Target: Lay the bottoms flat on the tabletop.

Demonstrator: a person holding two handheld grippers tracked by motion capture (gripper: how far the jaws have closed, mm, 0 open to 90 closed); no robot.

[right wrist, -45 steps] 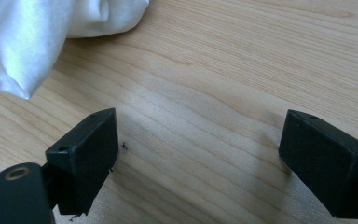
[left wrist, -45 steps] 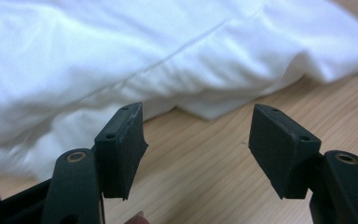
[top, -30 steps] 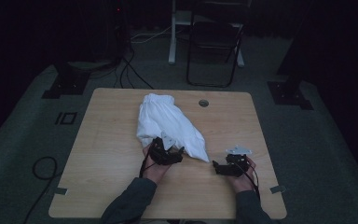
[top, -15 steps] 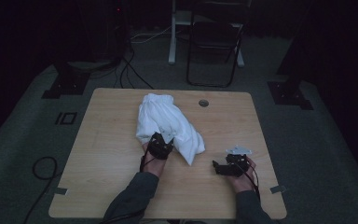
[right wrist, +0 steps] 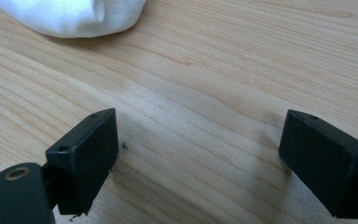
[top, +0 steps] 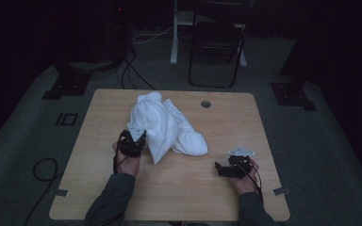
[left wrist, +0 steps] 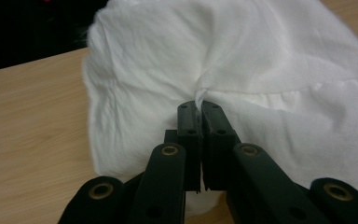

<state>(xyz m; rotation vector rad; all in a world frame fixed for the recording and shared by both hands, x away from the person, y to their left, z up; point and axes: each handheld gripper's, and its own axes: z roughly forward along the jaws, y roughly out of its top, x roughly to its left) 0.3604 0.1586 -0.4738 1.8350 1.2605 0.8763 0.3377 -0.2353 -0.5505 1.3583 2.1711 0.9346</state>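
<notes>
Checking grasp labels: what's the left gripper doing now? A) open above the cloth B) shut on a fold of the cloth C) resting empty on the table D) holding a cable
B: in the left gripper view the left gripper pinches a fold of the cloth.

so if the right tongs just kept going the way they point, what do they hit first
Probably the white cloth. The right tongs stand open over bare table, aimed toward the cloth's rounded end, with nothing between. They tilt down a little, so they might scrape the wood first; depth is hard to judge.
</notes>
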